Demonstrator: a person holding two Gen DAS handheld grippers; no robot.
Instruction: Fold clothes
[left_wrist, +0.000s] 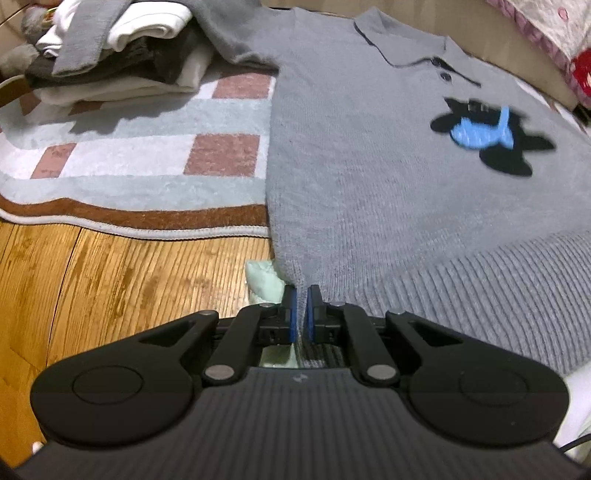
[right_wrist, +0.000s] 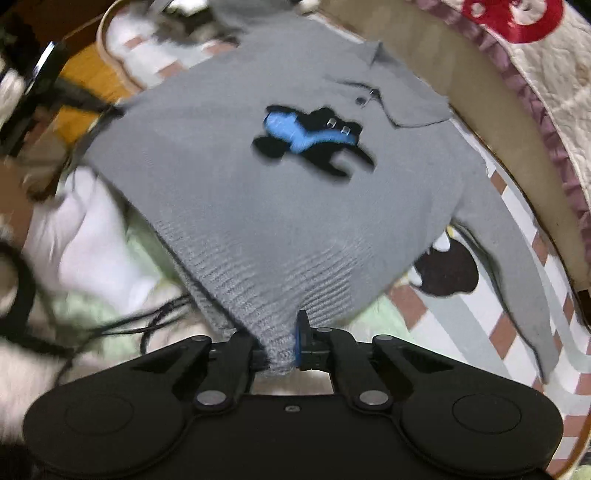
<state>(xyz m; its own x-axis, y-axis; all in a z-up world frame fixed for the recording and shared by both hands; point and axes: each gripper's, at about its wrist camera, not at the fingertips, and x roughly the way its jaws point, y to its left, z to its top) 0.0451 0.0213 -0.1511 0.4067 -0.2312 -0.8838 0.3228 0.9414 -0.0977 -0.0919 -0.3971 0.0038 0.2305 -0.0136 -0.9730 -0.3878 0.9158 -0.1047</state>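
1. Two grippers are under my control, and both are clamped on the hem of one grey sweater (left_wrist: 369, 177).
2. I see the sweater spread front side up on a checked rug (left_wrist: 155, 155), collar away from me, with a black and blue patch (left_wrist: 487, 136) on its chest. One sleeve (right_wrist: 517, 266) trails along the rug in the right wrist view.
3. I see the rug lying on a wooden floor (left_wrist: 110, 280), with a stack of folded clothes (left_wrist: 122, 70) on its far left part.
4. My left gripper (left_wrist: 302, 306) has its blue pads nearly together, pinching the sweater's lower left corner.
5. My right gripper (right_wrist: 282, 345) is closed on the ribbed hem, the knit bunched between its fingers. This view is blurred.
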